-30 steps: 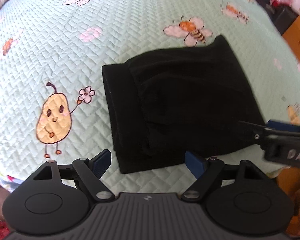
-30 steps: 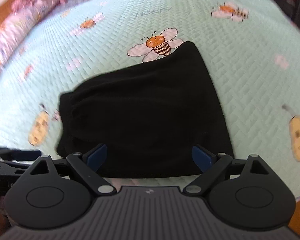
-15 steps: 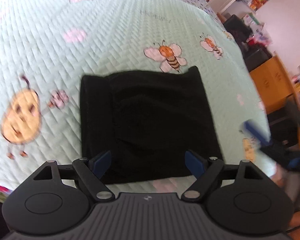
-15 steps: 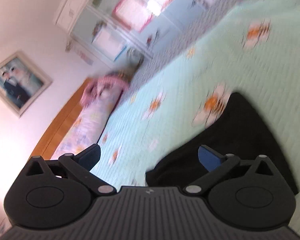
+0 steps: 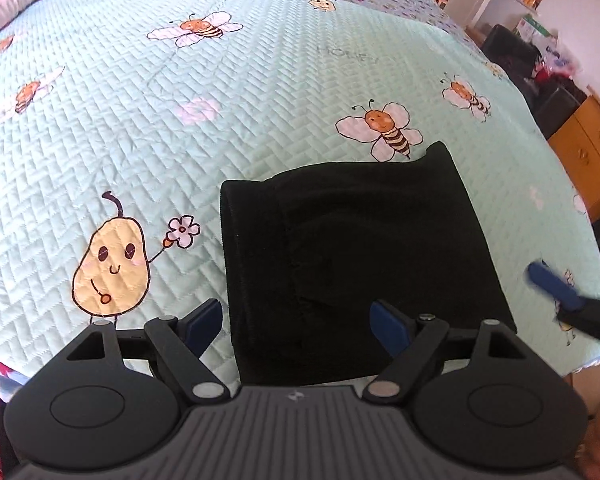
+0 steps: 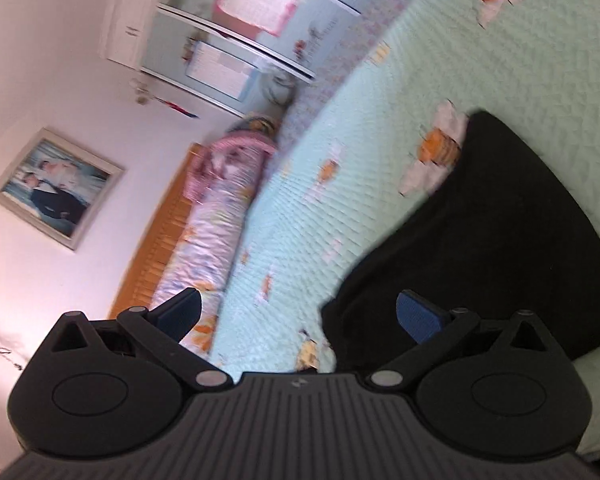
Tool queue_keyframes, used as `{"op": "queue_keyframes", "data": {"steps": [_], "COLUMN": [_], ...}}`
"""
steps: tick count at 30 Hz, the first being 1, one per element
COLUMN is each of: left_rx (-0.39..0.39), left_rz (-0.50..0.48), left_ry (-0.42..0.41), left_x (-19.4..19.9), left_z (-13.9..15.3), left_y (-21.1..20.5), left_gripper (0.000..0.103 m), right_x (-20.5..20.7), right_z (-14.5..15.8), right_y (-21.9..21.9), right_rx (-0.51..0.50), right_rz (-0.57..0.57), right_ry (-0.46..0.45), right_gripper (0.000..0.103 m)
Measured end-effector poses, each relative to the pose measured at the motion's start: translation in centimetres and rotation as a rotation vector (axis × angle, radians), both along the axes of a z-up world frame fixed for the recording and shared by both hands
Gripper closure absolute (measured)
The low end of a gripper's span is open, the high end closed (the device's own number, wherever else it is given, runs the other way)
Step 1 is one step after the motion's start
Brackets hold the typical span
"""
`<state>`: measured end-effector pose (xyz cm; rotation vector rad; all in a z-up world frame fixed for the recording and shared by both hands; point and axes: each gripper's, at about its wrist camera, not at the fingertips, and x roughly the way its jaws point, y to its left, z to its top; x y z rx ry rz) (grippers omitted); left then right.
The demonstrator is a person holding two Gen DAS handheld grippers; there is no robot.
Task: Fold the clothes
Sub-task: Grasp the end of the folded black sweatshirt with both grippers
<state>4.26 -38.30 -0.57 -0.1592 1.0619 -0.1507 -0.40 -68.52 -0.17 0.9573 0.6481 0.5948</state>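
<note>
A black garment [image 5: 360, 256] lies folded into a flat rectangle on the pale green quilted bedspread [image 5: 180, 100], near the bed's front edge. My left gripper [image 5: 298, 326] hangs open just above the garment's near edge, nothing between its blue pads. One blue finger of my right gripper [image 5: 552, 286] shows at the right, off the garment's right side. In the right wrist view the right gripper [image 6: 300, 312] is rolled sideways and stands wide open and empty, with the black garment [image 6: 500, 240] ahead on its right.
A long pink floral bolster [image 6: 216, 220] lies against the wooden headboard [image 6: 160, 248]. An orange cabinet [image 5: 588, 144] and dark clutter stand past the bed's right side. A wardrobe [image 6: 240, 32] and a framed picture [image 6: 56, 188] are on the far wall.
The right gripper has swung away from looking down at the garment, rolled sideways toward the headboard wall, and opened a little wider. The left view wobbled; its jaws kept the same width.
</note>
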Motion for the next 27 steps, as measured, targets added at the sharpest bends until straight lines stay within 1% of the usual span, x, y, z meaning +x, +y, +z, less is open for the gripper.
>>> {"op": "queue_keyframes", "data": {"steps": [1,3,5,7,9,10,11,12,13,16,17,20,23,25,27], "left_rx": [0.003,0.005,0.005,0.004,-0.003,-0.012,-0.044,-0.083,-0.142,-0.335,-0.379,-0.462,-0.511,-0.548,-0.582], "left_rz": [-0.001,-0.002,-0.003,-0.004,-0.005,-0.005,-0.002,0.003,0.017,0.082,0.102,0.176,0.229,0.239,0.242], "left_ry": [-0.002,-0.008,-0.013,-0.017,-0.014,-0.01,-0.001,0.009,0.017,0.019,0.014,0.003,-0.006,0.031,0.062], "left_x": [0.1,-0.1,-0.1,-0.2,-0.3,-0.2,-0.1,0.1,0.3,0.7,0.9,1.2,1.5,2.0,2.5], "left_z": [0.0,0.1,0.2,0.2,0.3,0.3,0.2,0.1,0.0,-0.5,-0.7,-2.0,-3.3,-4.3,-5.3], "left_y": [0.0,0.1,0.0,-0.1,0.1,0.3,0.7,1.3,2.1,5.1,5.9,8.2,9.8,10.3,10.4], "left_gripper": [0.019,0.019,0.019,0.019,0.019,0.019,0.019,0.019,0.019,0.019,0.019,0.016,0.01,0.01,0.01], "right_x": [-0.5,-1.5,-1.7,-1.0,0.0,0.0,-0.1,-0.2,-0.2,-0.2,-0.3,-0.5,-0.5,-0.5,-0.5], "right_z": [0.6,1.7,1.8,0.6,-1.3,-2.1,-2.6,-2.7,-2.8,-2.3,-2.3,-3.2,-5.1,-6.1,-7.0], "right_y": [-0.2,-0.8,-1.2,-1.2,-1.0,-1.0,-1.2,-1.4,-1.7,-2.7,-3.1,-4.6,-5.9,-6.4,-7.0], "right_rx": [0.024,0.11,0.206,0.3,0.387,0.42,0.431,0.416,0.396,0.262,0.219,0.155,0.124,0.073,0.03], "right_rz": [-0.003,0.014,0.06,0.119,0.159,0.153,0.138,0.123,0.109,0.052,0.022,-0.073,-0.143,-0.178,-0.2], "right_ry": [-0.059,-0.184,-0.244,-0.166,-0.028,-0.013,-0.012,-0.009,-0.006,-0.013,-0.01,0.021,0.1,0.148,0.175], "right_gripper": [0.0,0.0,0.0,0.0,0.0,0.0,0.0,0.0,0.0,0.0,0.0,0.0,0.0,0.0,0.0]}}
